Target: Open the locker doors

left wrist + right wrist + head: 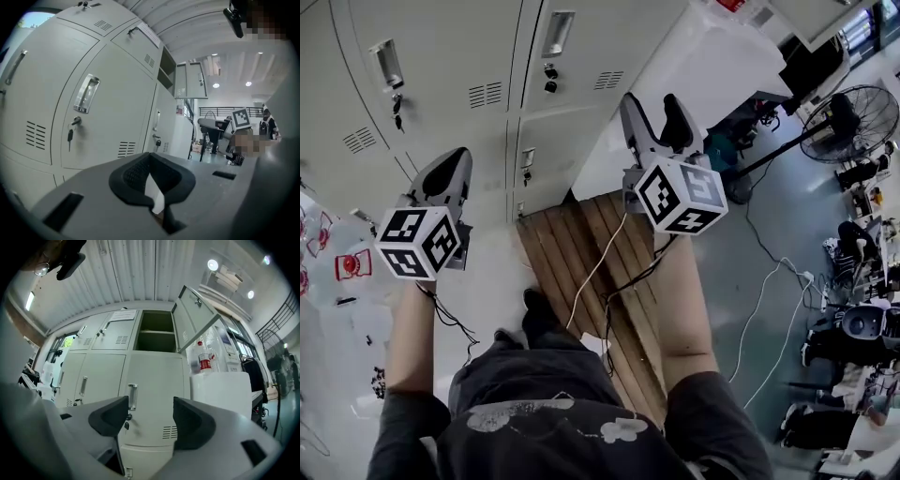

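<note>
The left gripper's (152, 182) black pads (135, 174), ribbed on their inner faces, were clenched together with nothing in their grip. The right gripper's (150, 418) smooth, rounded black pads stood wide apart, released, and framed a closed locker door (157, 376) some way ahead. That door had an upright metal handle (132, 396) and a slotted vent low down. Both gripper bodies were matte grey, each carrying a white cube (417, 242) printed with black squares. The lockers (450, 56) were pale painted sheet metal with flat rectangular doors. One top door (194, 317) stood swung open. A slatted wooden pallet (581, 253) lay at their foot.
</note>
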